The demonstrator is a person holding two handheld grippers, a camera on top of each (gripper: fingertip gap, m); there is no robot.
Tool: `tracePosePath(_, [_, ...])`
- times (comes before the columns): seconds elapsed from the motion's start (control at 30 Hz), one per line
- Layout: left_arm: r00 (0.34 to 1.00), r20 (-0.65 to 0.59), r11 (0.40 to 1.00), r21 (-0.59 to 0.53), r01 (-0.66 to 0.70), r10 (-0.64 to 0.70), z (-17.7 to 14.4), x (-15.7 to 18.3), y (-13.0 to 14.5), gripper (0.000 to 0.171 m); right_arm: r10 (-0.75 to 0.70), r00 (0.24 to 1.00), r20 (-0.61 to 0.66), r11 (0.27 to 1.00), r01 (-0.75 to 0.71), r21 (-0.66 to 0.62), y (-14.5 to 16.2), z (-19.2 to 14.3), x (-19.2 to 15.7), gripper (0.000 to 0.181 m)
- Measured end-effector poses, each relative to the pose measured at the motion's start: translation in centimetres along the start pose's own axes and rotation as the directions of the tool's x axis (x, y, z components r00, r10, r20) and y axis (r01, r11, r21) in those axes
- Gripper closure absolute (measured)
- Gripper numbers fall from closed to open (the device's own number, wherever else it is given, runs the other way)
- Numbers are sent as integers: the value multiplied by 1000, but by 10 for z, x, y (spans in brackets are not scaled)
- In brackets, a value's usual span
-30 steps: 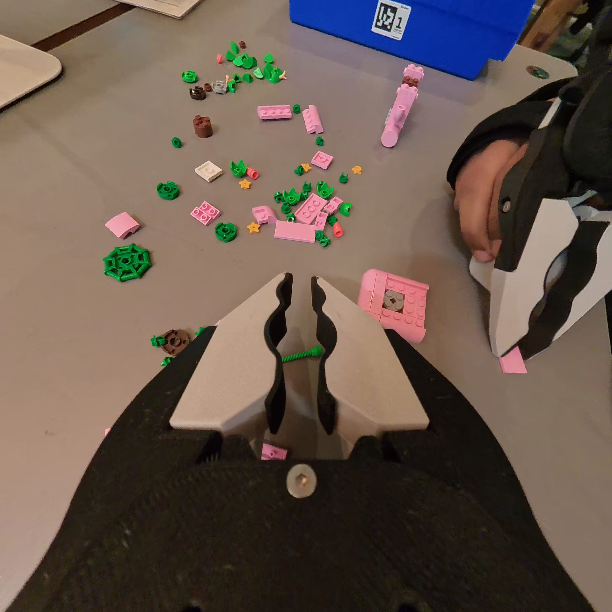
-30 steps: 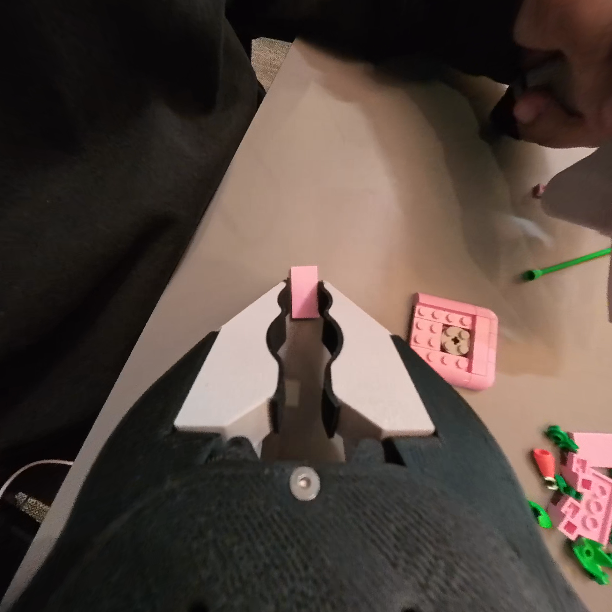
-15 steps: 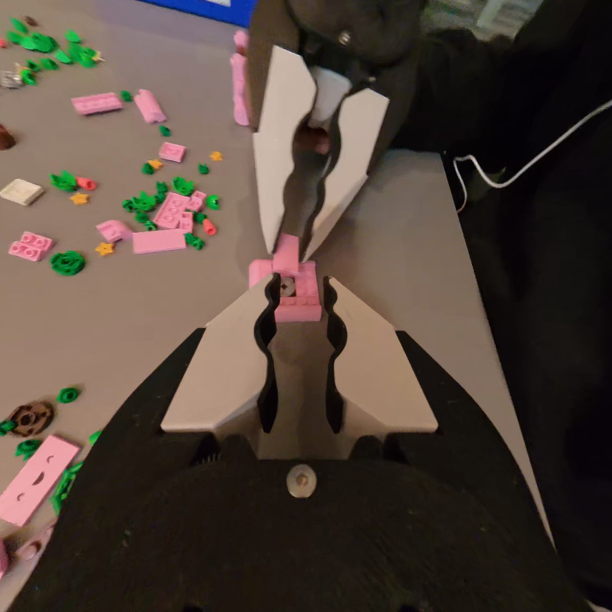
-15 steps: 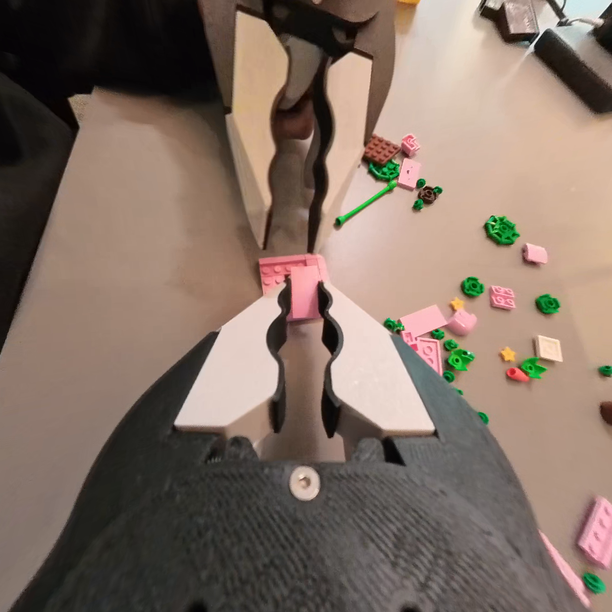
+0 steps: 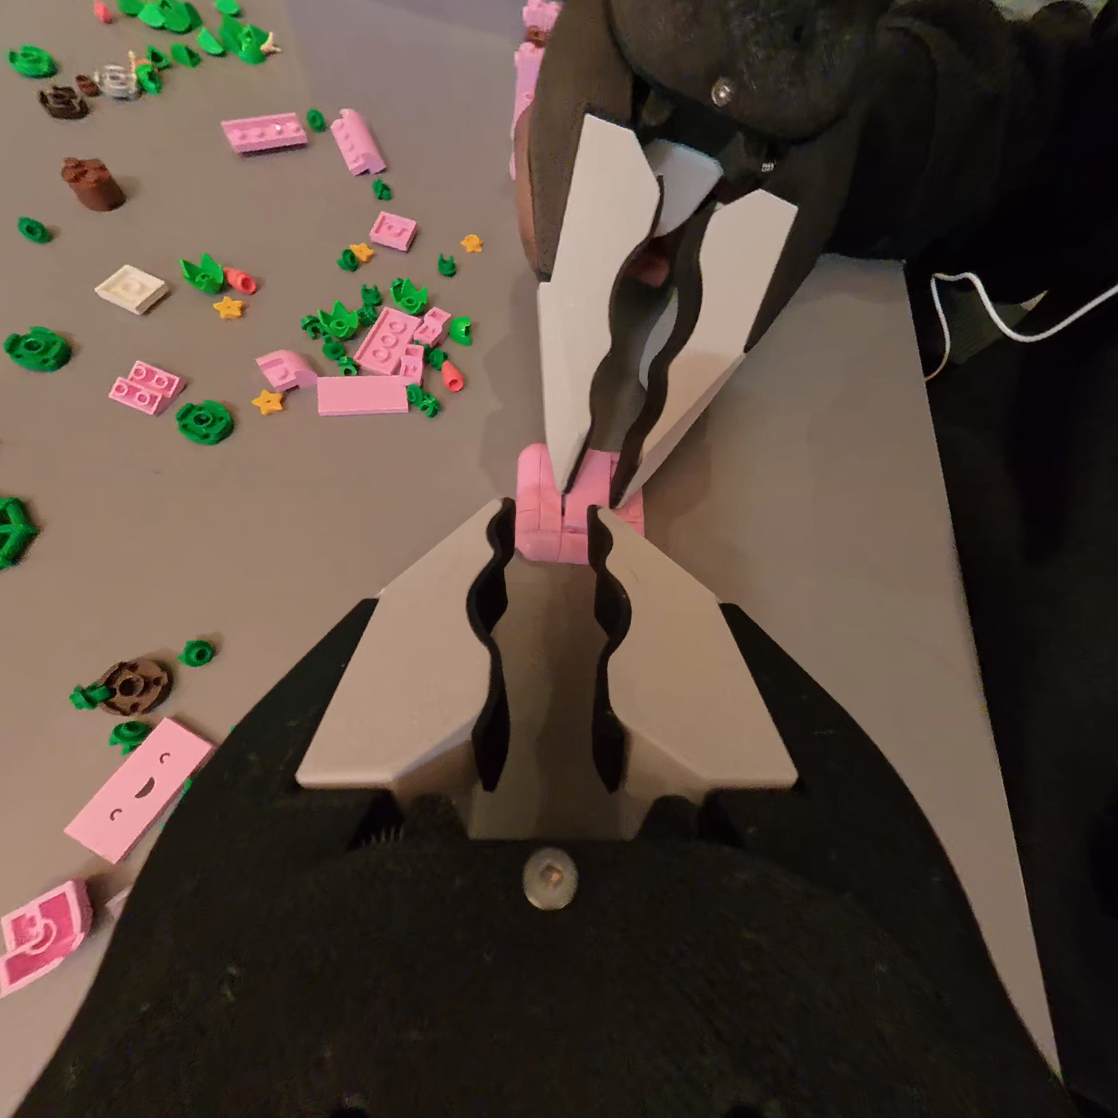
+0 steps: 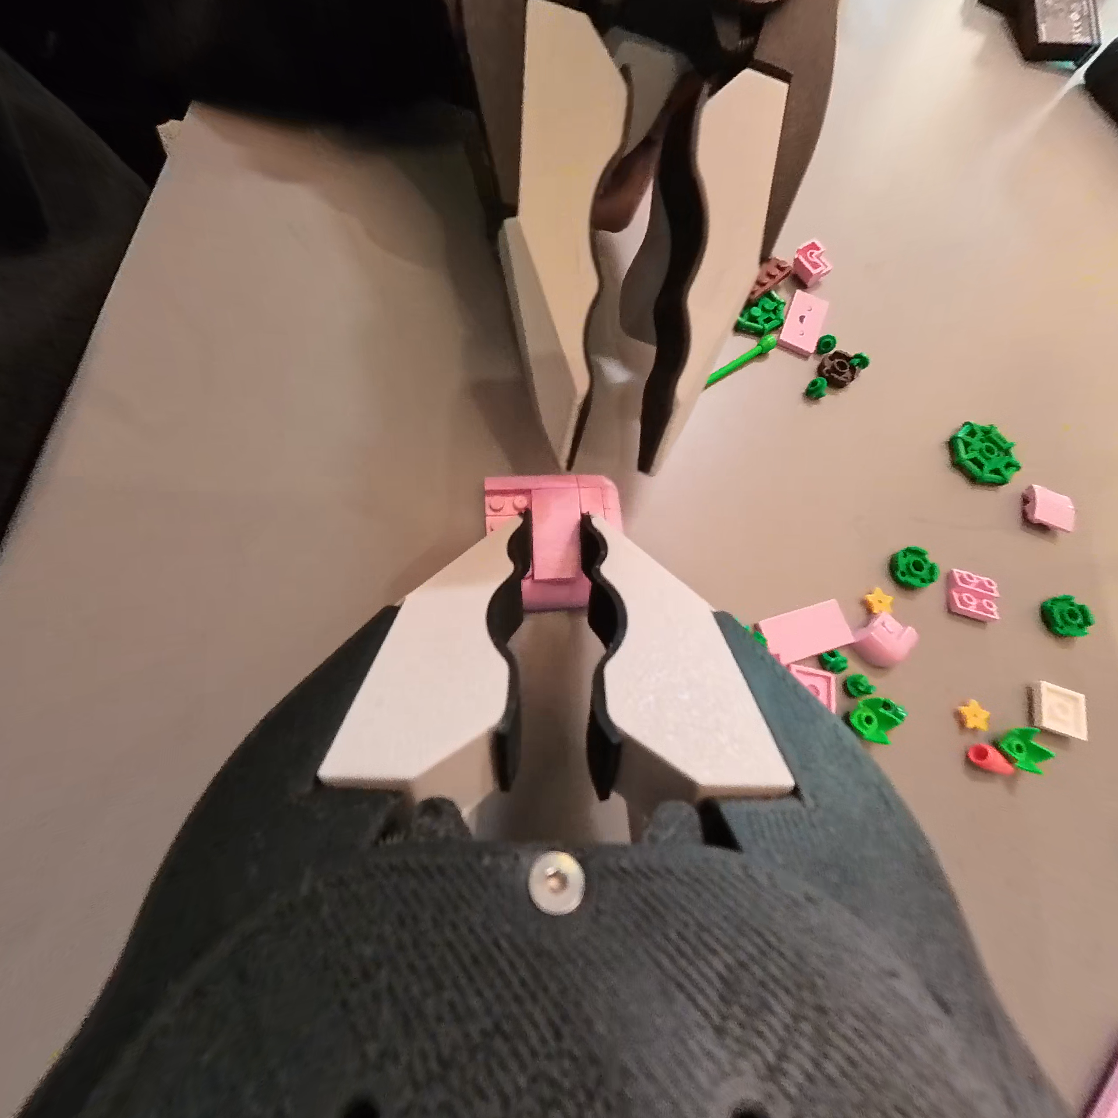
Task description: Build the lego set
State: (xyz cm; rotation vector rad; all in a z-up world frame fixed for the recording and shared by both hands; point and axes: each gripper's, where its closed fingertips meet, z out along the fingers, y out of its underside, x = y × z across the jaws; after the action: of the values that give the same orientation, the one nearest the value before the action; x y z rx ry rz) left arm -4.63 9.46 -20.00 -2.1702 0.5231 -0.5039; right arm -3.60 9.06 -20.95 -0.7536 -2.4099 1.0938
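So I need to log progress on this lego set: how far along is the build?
Early on. Done: only a small pink base assembly stands built near the table edge. In hand: the right gripper holds a smooth pink tile on top of it, while the left gripper is open at the base's side. Left: most parts lie loose, including the pink face tile, green leaf pieces and brown round brick.

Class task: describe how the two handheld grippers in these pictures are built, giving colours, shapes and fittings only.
The left gripper and the right gripper match: two pale grey, wedge-shaped plastic fingers lined inside with wavy black pads, set in a rough black printed body with one silver screw at its centre. A dark sleeve shows behind the right gripper, and a thin white cable hangs beside it.
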Motion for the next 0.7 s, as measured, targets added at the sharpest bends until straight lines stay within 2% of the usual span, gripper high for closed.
tracePosePath(0.17, [999, 23, 999, -8, 47, -47, -2, -9, 3, 152, -16, 1000, -15, 1000, 16, 0, -1, 1, 1, 167])
tracePosePath(0.47, [999, 17, 999, -28, 40, -40, 0, -7, 5, 151, -28, 999, -44, 999, 29, 25, -5, -6, 3, 161])
tracePosePath(0.57, [999, 21, 999, -37, 36, -35, 1, -7, 6, 151, -14, 998, -63, 999, 16, 31, -5, -12, 6, 166])
tracePosePath(0.7, [999, 24, 998, -48, 34, -32, 2, -7, 8, 151, 22, 994, -103, 998, -15, 61, -12, -18, 14, 181])
